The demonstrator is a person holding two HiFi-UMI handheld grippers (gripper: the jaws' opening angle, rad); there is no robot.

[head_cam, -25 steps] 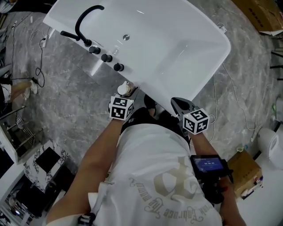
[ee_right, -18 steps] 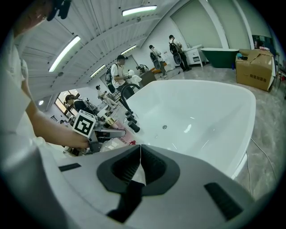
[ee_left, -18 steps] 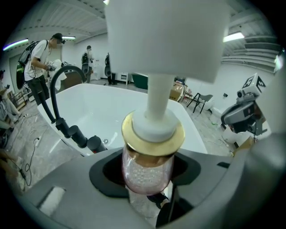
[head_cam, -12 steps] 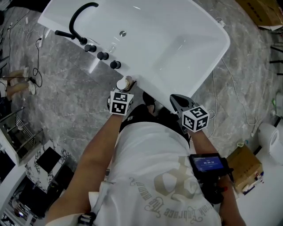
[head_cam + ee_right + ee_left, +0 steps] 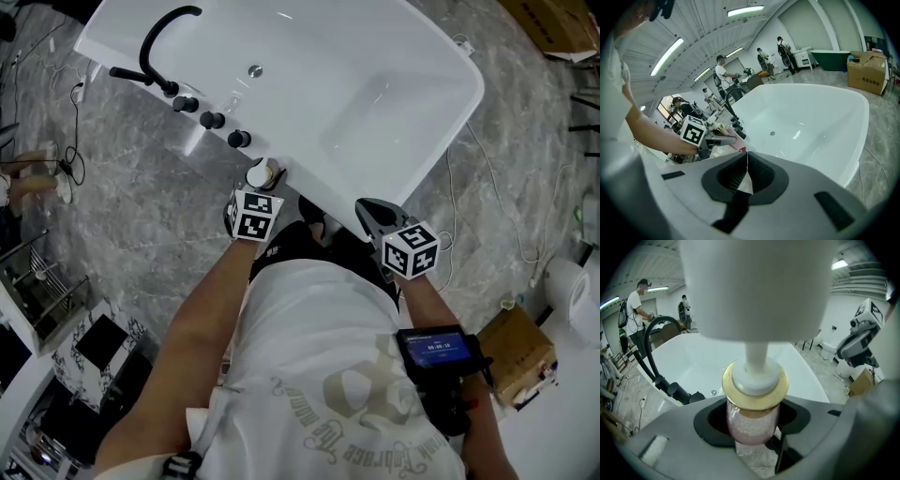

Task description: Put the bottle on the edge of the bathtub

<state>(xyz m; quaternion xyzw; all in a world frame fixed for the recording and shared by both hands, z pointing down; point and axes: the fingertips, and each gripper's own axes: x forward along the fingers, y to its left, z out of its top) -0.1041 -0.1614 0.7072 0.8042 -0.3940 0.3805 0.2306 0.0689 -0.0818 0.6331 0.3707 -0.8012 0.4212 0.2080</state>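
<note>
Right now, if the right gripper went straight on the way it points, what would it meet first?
Probably the bathtub, at its near rim, just beyond the right gripper's shut jaws.

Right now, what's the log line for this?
left gripper: shut on bottle | right gripper: shut, empty | bottle: near bathtub rim

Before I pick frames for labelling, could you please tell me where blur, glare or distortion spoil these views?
Left gripper view: the pump head looms close, a soft white blur; the bottle below is sharper. Head view: even light, small glare streaks inside the bathtub. Right gripper view: strong fisheye bend, dark corners, ceiling lights blown out.
</note>
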